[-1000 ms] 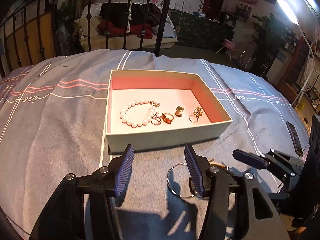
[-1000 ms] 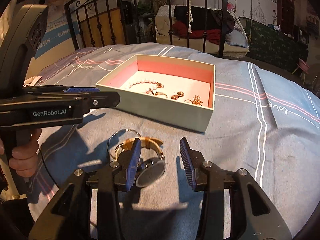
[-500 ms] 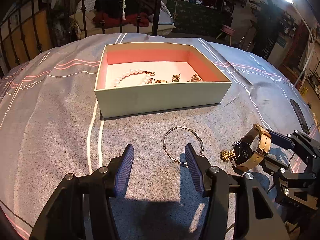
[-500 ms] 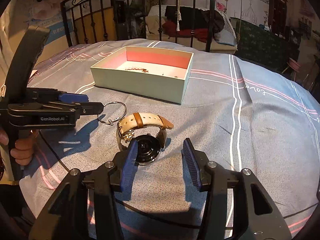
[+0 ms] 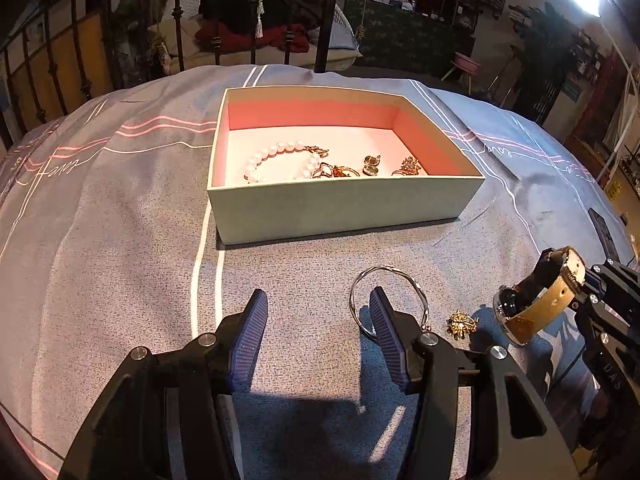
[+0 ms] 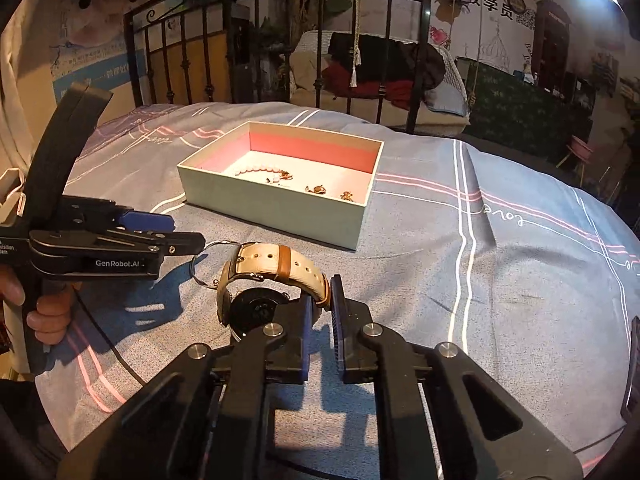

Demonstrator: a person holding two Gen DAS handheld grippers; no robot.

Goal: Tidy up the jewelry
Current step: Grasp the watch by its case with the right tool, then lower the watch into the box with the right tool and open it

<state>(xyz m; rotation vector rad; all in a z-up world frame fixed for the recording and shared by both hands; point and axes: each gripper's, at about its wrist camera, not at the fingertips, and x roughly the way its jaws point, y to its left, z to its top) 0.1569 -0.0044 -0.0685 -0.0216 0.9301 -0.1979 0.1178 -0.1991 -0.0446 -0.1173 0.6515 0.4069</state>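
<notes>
An open box [image 5: 344, 212] with a pink inside sits on the bed; it also shows in the right wrist view [image 6: 272, 206]. It holds a pearl bracelet [image 5: 276, 152] and several gold pieces [image 5: 370, 165]. My right gripper [image 6: 320, 300] is shut on the strap of a tan watch [image 6: 276, 264] and holds it above the cover; the watch also shows in the left wrist view [image 5: 536, 300]. My left gripper [image 5: 318, 312] is open and empty, its right finger over a silver bangle [image 5: 388, 300] on the cover. A small gold brooch [image 5: 462, 323] lies beside the bangle.
The grey-blue striped bed cover [image 5: 120, 220] spreads around the box. A black iron bedframe [image 6: 280, 40] stands behind it. A dark flat object [image 5: 604, 232] lies at the right edge. A cable [image 6: 108, 344] runs under my left gripper.
My right gripper has shut on the watch strap and lifted the watch off the cover. My left gripper stays open by the bangle, a little closer to the box.
</notes>
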